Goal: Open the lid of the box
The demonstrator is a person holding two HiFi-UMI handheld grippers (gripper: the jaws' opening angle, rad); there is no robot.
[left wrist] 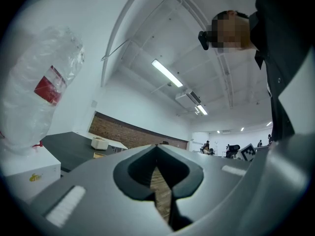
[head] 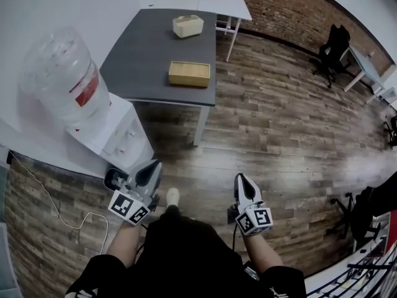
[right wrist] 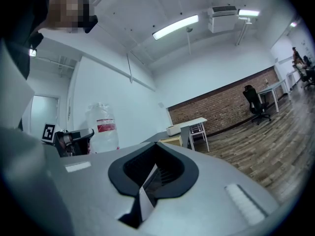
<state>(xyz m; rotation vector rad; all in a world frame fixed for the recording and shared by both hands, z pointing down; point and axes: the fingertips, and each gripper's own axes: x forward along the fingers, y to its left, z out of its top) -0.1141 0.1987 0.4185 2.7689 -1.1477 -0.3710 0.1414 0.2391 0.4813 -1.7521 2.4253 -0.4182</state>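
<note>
Both left gripper [head: 151, 169] and right gripper [head: 242, 182] clench empty; rectangular wooden box [head: 189, 73] on matte grey table [head: 146, 51].

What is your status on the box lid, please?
Left claw, right claw shut, empty. Near box, far box on dark table, untouched. Water cooler beside table.

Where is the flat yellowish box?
In the head view, the flat yellowish box lies near the front edge of the dark table, the cream container behind it, right of the water bottle.
</note>
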